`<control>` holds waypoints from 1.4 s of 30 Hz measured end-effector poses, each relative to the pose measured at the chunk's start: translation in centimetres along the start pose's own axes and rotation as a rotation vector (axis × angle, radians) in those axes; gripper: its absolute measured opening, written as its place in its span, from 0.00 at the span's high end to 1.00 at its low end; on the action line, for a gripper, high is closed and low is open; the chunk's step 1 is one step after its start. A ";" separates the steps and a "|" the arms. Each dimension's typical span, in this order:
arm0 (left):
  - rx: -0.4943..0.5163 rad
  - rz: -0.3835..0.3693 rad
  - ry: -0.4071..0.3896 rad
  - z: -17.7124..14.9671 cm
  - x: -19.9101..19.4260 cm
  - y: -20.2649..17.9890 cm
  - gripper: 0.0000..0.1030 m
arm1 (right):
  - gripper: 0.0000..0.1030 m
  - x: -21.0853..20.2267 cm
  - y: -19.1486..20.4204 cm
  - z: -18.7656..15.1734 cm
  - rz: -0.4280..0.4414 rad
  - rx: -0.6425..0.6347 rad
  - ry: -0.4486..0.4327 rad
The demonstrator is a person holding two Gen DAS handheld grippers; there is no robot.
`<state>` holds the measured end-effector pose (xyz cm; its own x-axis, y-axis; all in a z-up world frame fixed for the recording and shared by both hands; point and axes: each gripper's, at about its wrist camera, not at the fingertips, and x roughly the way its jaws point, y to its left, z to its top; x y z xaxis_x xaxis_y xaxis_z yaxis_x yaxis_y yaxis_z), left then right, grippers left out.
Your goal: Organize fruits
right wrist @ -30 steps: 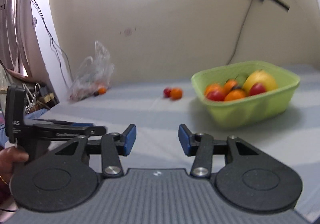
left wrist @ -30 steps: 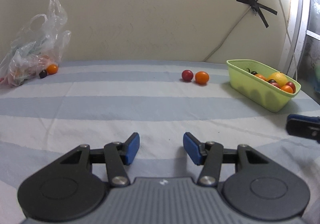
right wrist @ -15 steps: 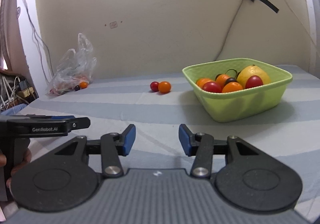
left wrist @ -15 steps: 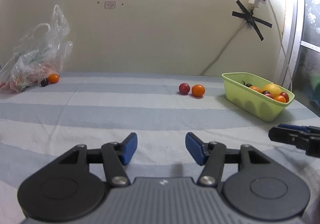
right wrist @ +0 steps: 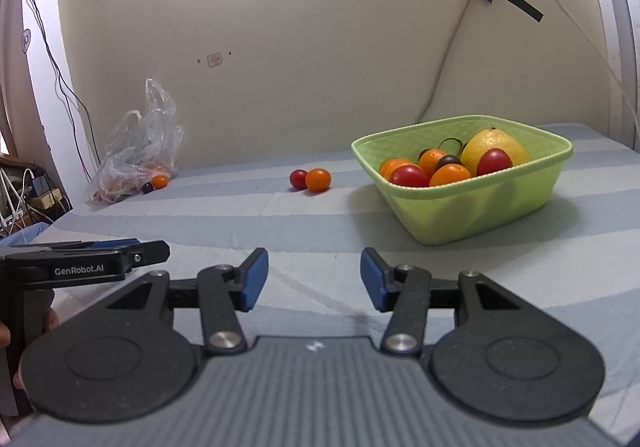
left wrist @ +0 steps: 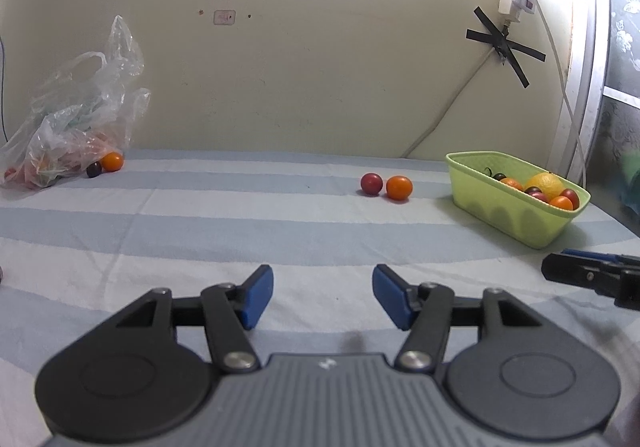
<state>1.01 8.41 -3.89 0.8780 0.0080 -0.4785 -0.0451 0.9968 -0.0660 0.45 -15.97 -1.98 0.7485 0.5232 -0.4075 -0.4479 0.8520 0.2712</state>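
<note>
The striped blue and white cloth surface (left wrist: 280, 231) is 1 broad sheet running back to a cream wall (left wrist: 320, 67), and most of its middle lies bare between the grippers and the fruit. At its right end sits 1 green basket (right wrist: 480, 223), near the right edge of the surface, with a strip of cloth showing between it and the wall. At the far left, against the wall, slumps 1 clear plastic bag (left wrist: 76, 127) with reddish contents too blurred to count; the left edge of the surface drops off just beyond it in the right wrist view. 2 grippers hover low over the near cloth: the left gripper (left wrist: 322, 297) has its blue pads spread wide with nothing between them, and the right gripper (right wrist: 314, 284) is likewise spread and bare, the 2 set side by side but apart. In the basket lie 1 large yellow citrus (right wrist: 494, 145), 3 small orange fruits (right wrist: 450, 174) that can be made out, 2 red fruits (right wrist: 409, 176) and 1 dark fruit (right wrist: 448, 160), packed touching. Loose on the cloth are 4 fruits: 1 red fruit (left wrist: 371, 183) touching 1 orange fruit (left wrist: 399, 187) left of the basket and well apart from it, and 1 orange fruit by the bag (left wrist: 111, 161) touching 1 dark fruit by the bag (left wrist: 94, 169).
</note>
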 end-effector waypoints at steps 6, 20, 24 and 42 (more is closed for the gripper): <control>0.001 -0.001 -0.004 0.0 0.0 0.1 0.43 | 0.48 -0.2 0.0 -0.1 -0.003 0.006 -0.009; 0.000 0.000 -0.005 0.0 -0.1 0.1 0.42 | 0.48 -0.2 0.1 -0.2 -0.005 0.006 -0.008; 0.000 0.001 -0.005 0.0 -0.1 0.0 0.42 | 0.48 -0.1 0.0 -0.2 -0.004 0.004 -0.005; 0.000 0.001 -0.007 -0.1 -0.1 0.0 0.41 | 0.47 -0.3 0.2 -0.3 -0.009 0.006 -0.008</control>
<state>0.88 8.44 -3.89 0.8812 0.0096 -0.4727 -0.0462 0.9968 -0.0658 -0.02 -15.94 -2.08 0.7560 0.5157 -0.4032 -0.4386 0.8563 0.2728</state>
